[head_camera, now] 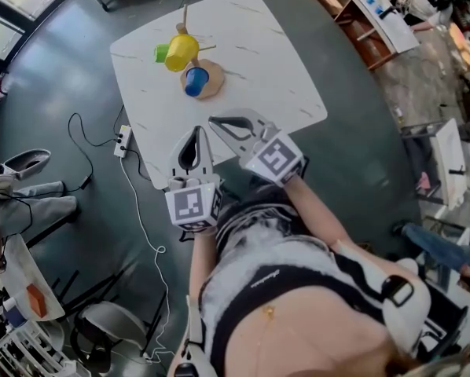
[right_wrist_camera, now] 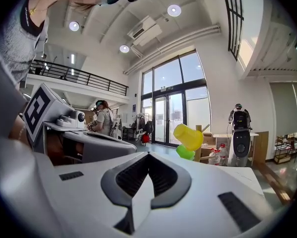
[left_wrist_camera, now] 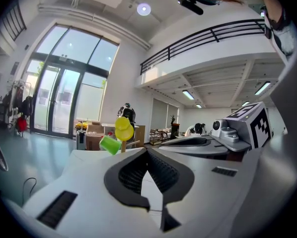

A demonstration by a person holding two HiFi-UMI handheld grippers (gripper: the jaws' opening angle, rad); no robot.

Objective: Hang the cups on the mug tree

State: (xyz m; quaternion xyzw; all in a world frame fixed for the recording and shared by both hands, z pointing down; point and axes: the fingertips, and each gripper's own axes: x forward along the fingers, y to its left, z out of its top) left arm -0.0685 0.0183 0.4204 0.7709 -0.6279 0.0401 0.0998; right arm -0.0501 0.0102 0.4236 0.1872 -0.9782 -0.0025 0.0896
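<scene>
The yellow plastic cup (head_camera: pixel 181 51), green plastic cup (head_camera: pixel 163 53) and blue plastic cup (head_camera: pixel 195 81) are seen on the wooden mug tree (head_camera: pixel 214 82) far across the white table (head_camera: pixel 282 77), so hanging is judged done, while the left gripper (head_camera: pixel 197 130) and right gripper (head_camera: pixel 214 121) are held with jaws pressed together on nothing.

Mug tree (head_camera: pixel 213 78) bearing cups (head_camera: pixel 181 52) stands on table (head_camera: pixel 270 61).
</scene>
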